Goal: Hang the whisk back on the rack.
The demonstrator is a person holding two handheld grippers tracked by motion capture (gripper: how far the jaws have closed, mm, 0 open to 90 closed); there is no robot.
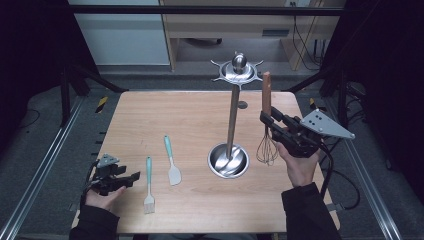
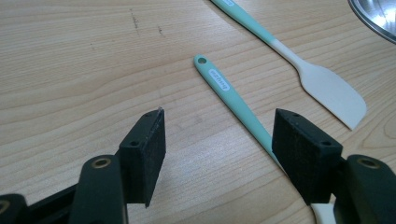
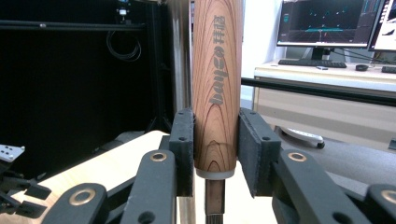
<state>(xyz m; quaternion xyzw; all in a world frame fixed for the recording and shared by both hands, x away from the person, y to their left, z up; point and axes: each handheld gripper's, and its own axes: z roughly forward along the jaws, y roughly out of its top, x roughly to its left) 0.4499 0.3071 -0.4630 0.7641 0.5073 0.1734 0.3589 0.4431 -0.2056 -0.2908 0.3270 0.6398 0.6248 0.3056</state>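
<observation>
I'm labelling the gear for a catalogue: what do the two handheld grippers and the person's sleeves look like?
Both the left gripper and right gripper are black, with flat-padded jaws, brass-coloured pivot rivets, a grey three-cornered plate with small holes on top and a trailing black cable. The sleeves are dark.

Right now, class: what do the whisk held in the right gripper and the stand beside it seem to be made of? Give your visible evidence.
Whisk: the handle looks like varnished wood, with reddish grain lines and a printed brand in the right gripper view; the loops look like thin metal wire. Stand: probably polished steel, since its dish base, pole and hook ring shine like mirrors. The right gripper clamps the handle.
</observation>
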